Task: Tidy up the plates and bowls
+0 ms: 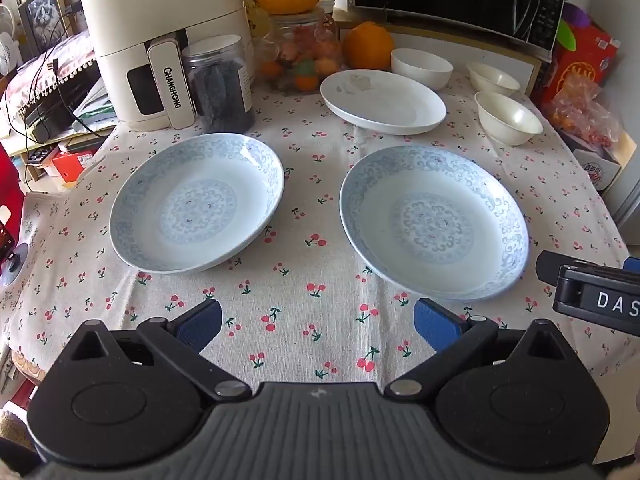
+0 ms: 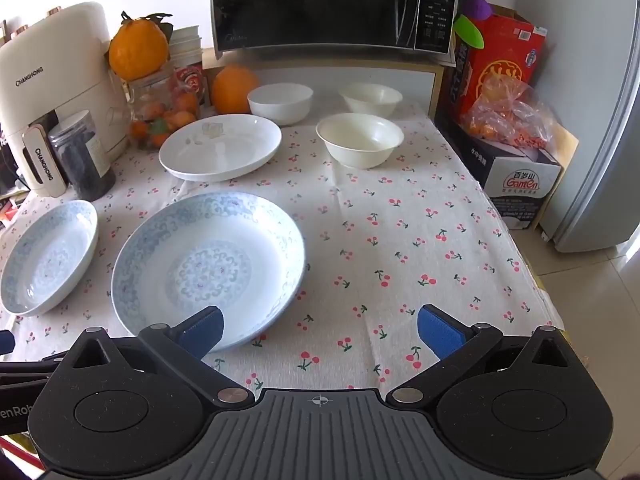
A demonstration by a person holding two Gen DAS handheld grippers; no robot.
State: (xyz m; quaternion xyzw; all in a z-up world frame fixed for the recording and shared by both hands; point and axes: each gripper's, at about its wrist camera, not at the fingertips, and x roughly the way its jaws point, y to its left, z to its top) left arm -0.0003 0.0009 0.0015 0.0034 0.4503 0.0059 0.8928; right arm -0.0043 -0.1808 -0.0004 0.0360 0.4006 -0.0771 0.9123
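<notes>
Blue-patterned plates (image 1: pixel 198 204) (image 1: pixel 434 222) sit apart; both tools (image 1: pixel 318 326) (image 2: pixel 320 330) gape, empty.

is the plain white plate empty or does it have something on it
Not empty: the plain white plate holds small pale bits near its far rim.

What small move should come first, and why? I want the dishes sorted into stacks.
Probably ease the right hand-held gripper forward-left to the near rim of the right blue-patterned plate. Its jaws are open and empty, one finger already overlaps that rim, and the matching left blue-patterned plate sits just beside it, a natural place to stack it.
</notes>
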